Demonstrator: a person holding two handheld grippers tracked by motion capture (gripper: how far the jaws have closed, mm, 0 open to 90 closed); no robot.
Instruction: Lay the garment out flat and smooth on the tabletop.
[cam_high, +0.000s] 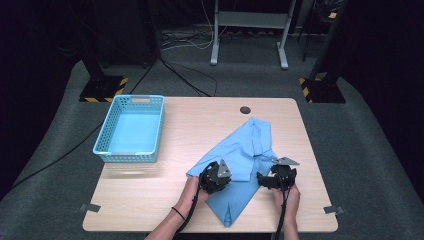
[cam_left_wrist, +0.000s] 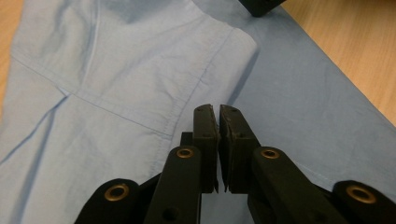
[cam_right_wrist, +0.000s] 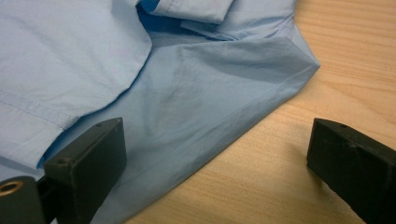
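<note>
No text, label, brand or number can be read anywhere; the only sign-like marks are the yellow-and-black hazard stripes (cam_high: 118, 87) on the stand bases on the floor beyond the table (cam_high: 150, 200)

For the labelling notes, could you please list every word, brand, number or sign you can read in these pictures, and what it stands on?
No readable text anywhere.
Blue shirt: no label, tag or print showing.
Blue basket: no lettering visible.
Table: bare wood, no marking.
Left gripper and right gripper: plain black jaws, no brand or number.
Stand feet on the floor: yellow-and-black hazard stripes, a sign without words.
</note>
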